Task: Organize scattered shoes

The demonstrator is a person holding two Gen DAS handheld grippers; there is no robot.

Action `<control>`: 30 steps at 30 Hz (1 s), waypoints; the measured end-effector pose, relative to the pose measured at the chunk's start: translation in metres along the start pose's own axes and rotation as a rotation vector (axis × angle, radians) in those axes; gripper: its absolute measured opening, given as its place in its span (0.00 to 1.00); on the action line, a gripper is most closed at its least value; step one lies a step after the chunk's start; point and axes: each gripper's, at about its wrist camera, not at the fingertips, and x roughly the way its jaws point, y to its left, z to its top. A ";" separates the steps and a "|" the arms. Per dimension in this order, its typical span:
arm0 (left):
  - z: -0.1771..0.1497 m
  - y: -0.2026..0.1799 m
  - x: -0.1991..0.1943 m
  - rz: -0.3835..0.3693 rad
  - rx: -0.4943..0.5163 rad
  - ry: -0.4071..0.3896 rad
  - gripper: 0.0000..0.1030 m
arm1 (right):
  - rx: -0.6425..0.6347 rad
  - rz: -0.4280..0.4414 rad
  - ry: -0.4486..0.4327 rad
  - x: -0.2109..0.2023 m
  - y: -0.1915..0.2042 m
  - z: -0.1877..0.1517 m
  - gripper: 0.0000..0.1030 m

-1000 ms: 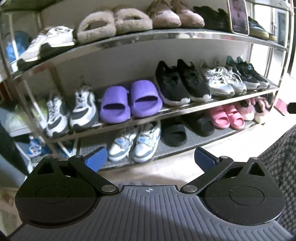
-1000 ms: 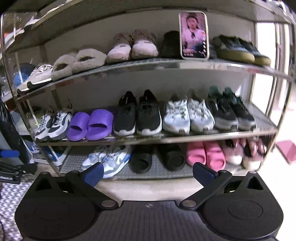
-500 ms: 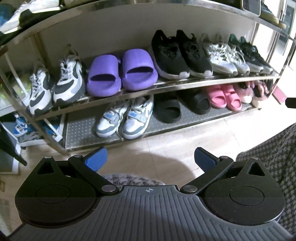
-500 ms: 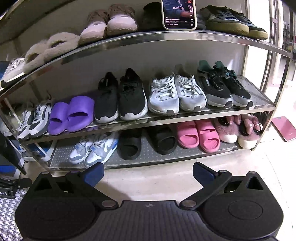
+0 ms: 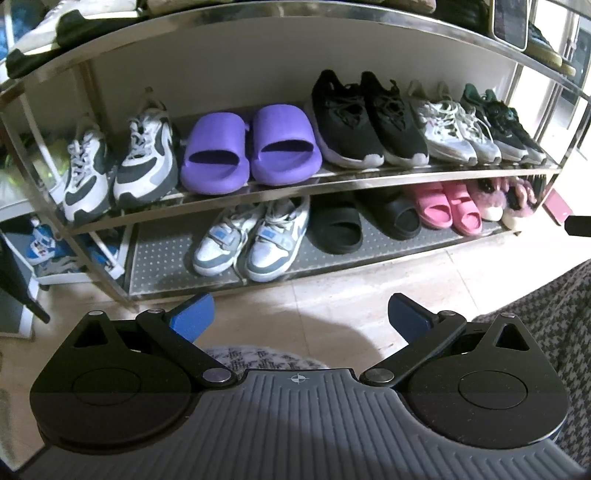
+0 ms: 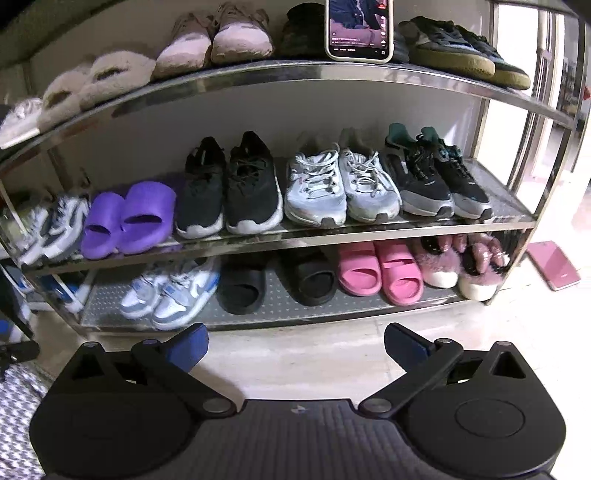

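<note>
From the left wrist view we see our left gripper (image 5: 300,317) with its blue fingers spread wide and nothing between them, held over the pale floor (image 5: 332,291) in front of the metal shoe rack (image 5: 332,184). The shoes already stand in pairs on the shelves: the purple slides (image 5: 251,151) beside the black sneakers (image 5: 365,122) on the middle shelf, the blue-and-white sneakers (image 5: 255,236) and the black slides (image 5: 362,221) below. The black slides sit with a gap between them and one angled, so a reach there could knock the neighbouring pink sandals (image 5: 448,208) askew. The top shelf is cut off in this view, the far left of the rack dissolves into clutter, and a patterned patch just behind the fingers is too hidden to name. From the right wrist view our right gripper (image 6: 295,345) is likewise released and empty, low over the floor before the bottom shelf. A phone (image 6: 359,29) leans upright at the top shelf's front edge; we judge that jolting the rack or reaching past it could topple it. A pink flat object (image 6: 553,265) lies on the floor right of the rack, and we cannot tell what it is. The fluffy pink slippers (image 6: 458,262) are partly masked by the rack's post. We see no loose shoe on the visible floor, though whatever lies behind us goes unseen.
</note>
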 end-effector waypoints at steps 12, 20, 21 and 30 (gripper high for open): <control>-0.001 -0.003 0.002 0.019 0.008 0.015 1.00 | 0.002 -0.017 -0.017 -0.003 -0.003 -0.002 0.99; -0.001 -0.004 0.003 0.025 0.010 0.021 1.00 | 0.008 -0.016 -0.019 -0.004 -0.004 -0.002 0.99; -0.001 -0.003 0.003 0.023 0.007 0.020 1.00 | 0.007 -0.018 -0.020 -0.004 -0.004 -0.002 0.99; -0.001 0.002 0.000 0.014 -0.030 0.004 1.00 | 0.001 -0.027 -0.022 -0.007 -0.001 -0.004 0.99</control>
